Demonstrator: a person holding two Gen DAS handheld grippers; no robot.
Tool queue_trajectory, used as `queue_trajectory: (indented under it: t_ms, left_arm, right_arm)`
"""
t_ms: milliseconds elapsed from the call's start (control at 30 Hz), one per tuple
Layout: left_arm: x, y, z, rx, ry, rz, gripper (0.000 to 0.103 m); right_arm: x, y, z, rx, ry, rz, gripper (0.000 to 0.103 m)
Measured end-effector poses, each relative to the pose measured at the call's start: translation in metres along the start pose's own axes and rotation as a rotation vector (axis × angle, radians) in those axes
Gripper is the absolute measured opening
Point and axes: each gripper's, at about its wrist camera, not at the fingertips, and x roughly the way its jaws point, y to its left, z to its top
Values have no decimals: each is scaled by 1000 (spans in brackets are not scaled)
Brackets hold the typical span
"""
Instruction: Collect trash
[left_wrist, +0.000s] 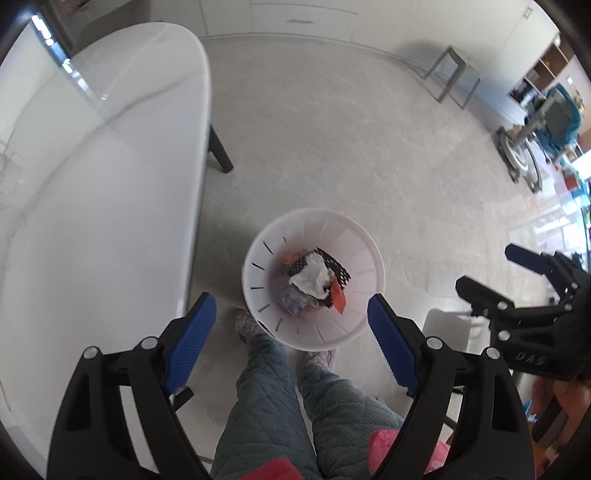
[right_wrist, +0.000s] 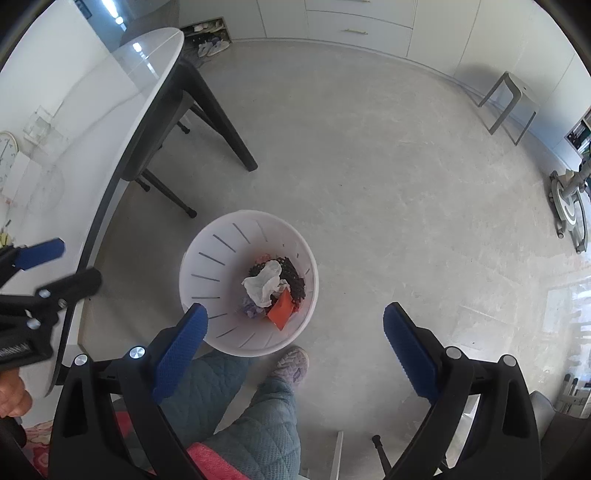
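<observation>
A white slotted trash bin (left_wrist: 364, 243) stands on the floor below me, also in the right wrist view (right_wrist: 207, 254). Inside lie a crumpled white tissue (left_wrist: 312, 278) (right_wrist: 264, 284), a black-dotted wrapper (left_wrist: 334, 264) (right_wrist: 293, 280), an orange piece (left_wrist: 339, 301) (right_wrist: 281, 312) and bluish scraps. My left gripper (left_wrist: 291, 321) is open and empty above the bin. My right gripper (right_wrist: 295, 328) is open and empty, just right of the bin; it also shows at the right of the left wrist view (left_wrist: 484, 267).
A white oval table (left_wrist: 92, 177) (right_wrist: 74, 122) with black legs (right_wrist: 221, 122) stands left of the bin. The person's legs and slippers (left_wrist: 251, 326) (right_wrist: 291, 363) are next to the bin. A grey stool (left_wrist: 452, 72) (right_wrist: 511, 99) stands far right. Cabinets line the back wall.
</observation>
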Motion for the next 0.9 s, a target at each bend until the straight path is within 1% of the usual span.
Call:
queue_trajectory:
  t_ms: [100, 167, 267, 333, 400, 467, 567, 600, 733, 833, 900]
  left_arm:
    - [-24, 17, 5, -48, -56, 53, 80]
    - [-40, 28, 7, -76, -87, 69, 80]
    - [-71, 46, 8, -137, -161, 109, 81]
    - [-91, 57, 8, -170, -209, 132, 89]
    - [-113, 66, 7, -204, -269, 162, 91]
    - [-139, 77, 7, -234, -326, 188, 91]
    - [-173, 90, 7, -277, -385, 214, 92]
    - [-186, 95, 6, -297, -413, 226, 95]
    - [-230, 110, 1, -361, -507, 279, 96]
    - [-264, 120, -3, -399, -563, 331, 96]
    - [-285, 125, -7, -431, -595, 375, 96]
  right_arm:
    - [-5, 18, 6, -44, -15, 9, 96]
    - [-12, 32, 12, -83, -34, 15, 100]
    - [-27, 54, 24, -141, -73, 35, 100]
    - [-41, 66, 32, -171, -105, 52, 100]
    - [-60, 80, 42, -208, -148, 68, 100]
    - [-82, 95, 52, -248, -200, 83, 100]
    - [-116, 115, 66, -305, -286, 107, 100]
    - [-130, 122, 71, -325, -319, 119, 100]
    - [-175, 146, 87, -389, -424, 140, 101]
    - [-213, 167, 101, -456, -526, 134, 101]
    - [-242, 181, 110, -508, -596, 151, 101]
